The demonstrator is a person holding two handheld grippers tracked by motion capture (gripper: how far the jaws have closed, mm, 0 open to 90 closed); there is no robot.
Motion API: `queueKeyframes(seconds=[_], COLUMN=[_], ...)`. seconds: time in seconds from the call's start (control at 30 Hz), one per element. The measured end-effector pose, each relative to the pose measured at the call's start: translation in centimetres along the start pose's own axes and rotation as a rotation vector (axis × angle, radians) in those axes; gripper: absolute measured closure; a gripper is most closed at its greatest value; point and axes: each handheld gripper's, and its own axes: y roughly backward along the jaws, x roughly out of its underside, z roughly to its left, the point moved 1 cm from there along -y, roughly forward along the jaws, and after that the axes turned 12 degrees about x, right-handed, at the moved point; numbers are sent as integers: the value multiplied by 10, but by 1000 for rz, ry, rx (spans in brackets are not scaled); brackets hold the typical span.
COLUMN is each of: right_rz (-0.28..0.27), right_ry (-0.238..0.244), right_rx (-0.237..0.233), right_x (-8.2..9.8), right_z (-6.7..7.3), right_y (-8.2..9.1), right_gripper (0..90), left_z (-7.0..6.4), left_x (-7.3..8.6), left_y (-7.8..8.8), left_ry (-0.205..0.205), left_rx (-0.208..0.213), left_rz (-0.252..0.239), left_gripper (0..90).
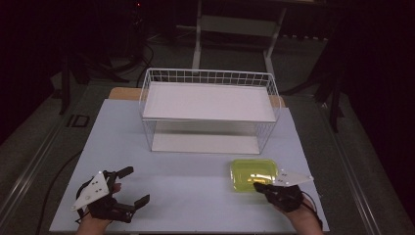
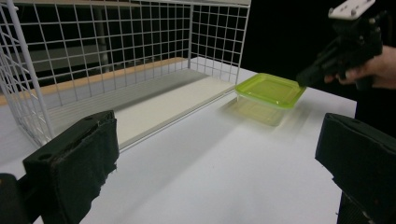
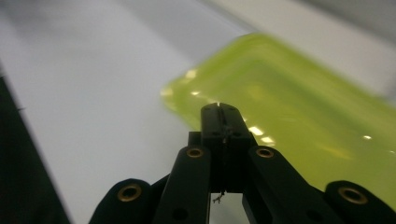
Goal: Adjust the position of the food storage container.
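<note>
A translucent yellow-green shallow tray [image 1: 253, 174] sits at the right front of the white table. In the left gripper view the tray [image 2: 271, 89] hangs slightly above the table with its shadow beneath. My right gripper [image 1: 259, 186] is shut on its near rim; in the right gripper view the jaws [image 3: 222, 112] meet at the edge of the tray [image 3: 299, 102]. The right gripper [image 2: 303, 79] also appears in the left gripper view, held by a hand. My left gripper [image 1: 138, 184] stands open at the left front with nothing between its pads [image 2: 70, 163].
A white wire rack [image 1: 208, 103] with an upper and a lower shelf stands at the back middle of the table [image 1: 186, 191]; its open front faces me. In the left gripper view the rack [image 2: 116, 56] is close on the left. Dark floor surrounds the table.
</note>
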Motion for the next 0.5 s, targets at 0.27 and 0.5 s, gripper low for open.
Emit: queueKeyframes(seconds=[0.27,0.5], right_rz=[47,85], right_ry=[-66,-104], right_rx=[228,238], right_x=[24,40], right_z=[-65,-81], right_y=[11,-4], right_gripper=[900,900], left_z=[-1,0], left_x=[0,1], left_y=[-2,-4], left_ry=[-1,4], left_rx=[6,11], left_rz=[3,7], left_gripper=[3,3])
